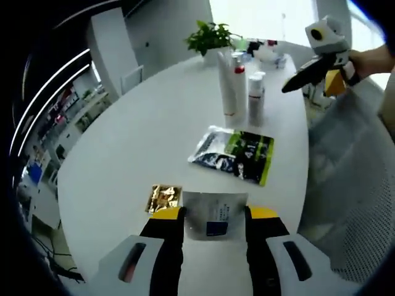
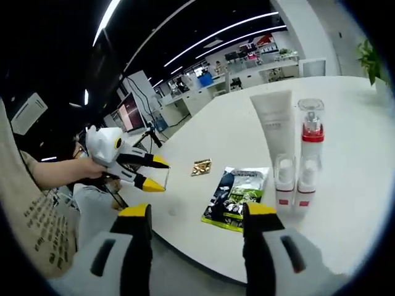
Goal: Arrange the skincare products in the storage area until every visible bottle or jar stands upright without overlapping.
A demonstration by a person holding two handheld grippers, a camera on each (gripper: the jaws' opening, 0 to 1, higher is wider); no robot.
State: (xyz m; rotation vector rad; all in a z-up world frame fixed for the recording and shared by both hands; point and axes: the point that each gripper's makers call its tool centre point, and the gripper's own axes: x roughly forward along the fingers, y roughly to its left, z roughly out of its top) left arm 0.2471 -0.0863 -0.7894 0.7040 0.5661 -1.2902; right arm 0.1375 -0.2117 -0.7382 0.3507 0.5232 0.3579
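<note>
Four upright containers stand clustered on the white table: a tall white tube, a red-collared pump bottle, and two short white bottles in front of them, all apparently touching or nearly so. I judge this cluster the main hazard: any nudge from a jaw entering from the side could topple one into its neighbours, since the tall tube looks top-heavy on its narrow cap. From the left gripper, jaws spread wide and holding nothing, the same cluster lies at about 12 o'clock, well apart across the table. Between those jaws, just beyond the tips, lies a flat silver sachet; a gold sachet sits at 10 o'clock beside the left jaw tip, and a green-and-black pouch lies flat at 1 o'clock, between the gripper and the bottles. A second risk, in my judgement, is closing on the thin sachet flat against the table: the jaws could skid over it or push it off the near edge. The right gripper also stands wide and empty, off the table edge, with the pouch just beyond its tips at 12 o'clock and the bottles at 1 o'clock. I cannot tell whether the sachets count as targets. The left gripper shows at 10 o'clock in the right gripper view, held by a hand.
</note>
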